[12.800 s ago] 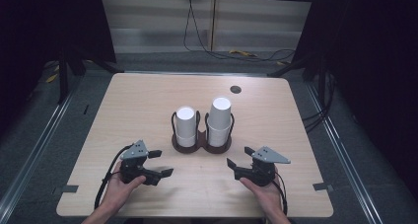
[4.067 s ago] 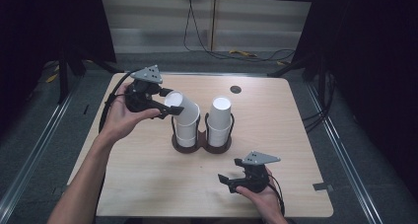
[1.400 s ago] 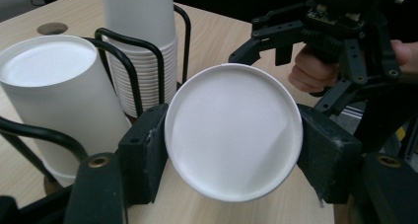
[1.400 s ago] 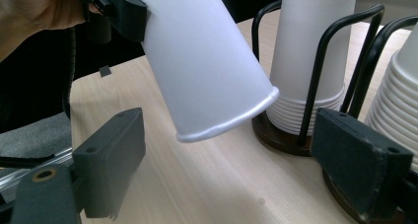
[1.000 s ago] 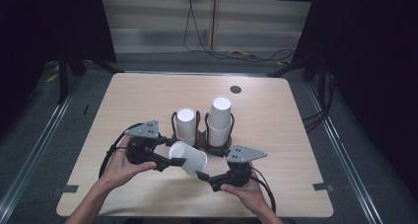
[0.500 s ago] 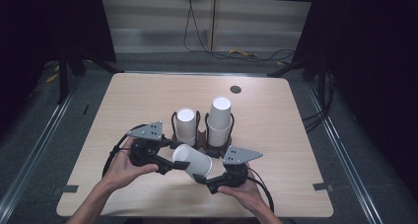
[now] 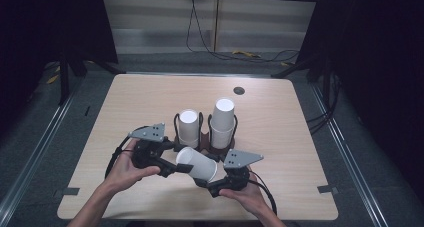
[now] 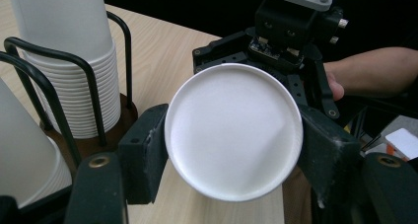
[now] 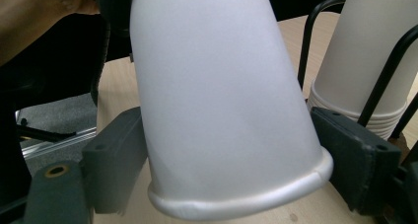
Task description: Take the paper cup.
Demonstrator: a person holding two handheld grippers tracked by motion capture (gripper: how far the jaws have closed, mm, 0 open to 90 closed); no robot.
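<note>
Near the front edge of the wooden table [image 7: 280, 117], at about 6 o'clock from the black wire cup holder [image 7: 204, 137], a single white paper cup [image 7: 196, 163] is lying on its side in the air between two hand-held grippers. The left gripper [image 7: 170, 166] is coming in from 9 o'clock and is clamping the cup's base end; in the left gripper view its two black pads are pressing on either side of the round white bottom [image 8: 233, 130]. The right gripper [image 7: 212, 184] is sitting at 4 o'clock from the cup, at its open end. In the right gripper view its pads are standing on both sides of the cup's wall just above the rolled rim [image 9: 236, 199]; the left pad is touching the wall, but I cannot tell whether the right pad is pressing on it. Behind the cup, the holder is carrying two stacks of white cups: a shorter stack [image 7: 189, 127] at 11 o'clock and a taller stack [image 7: 223, 119] at 1 o'clock.
</note>
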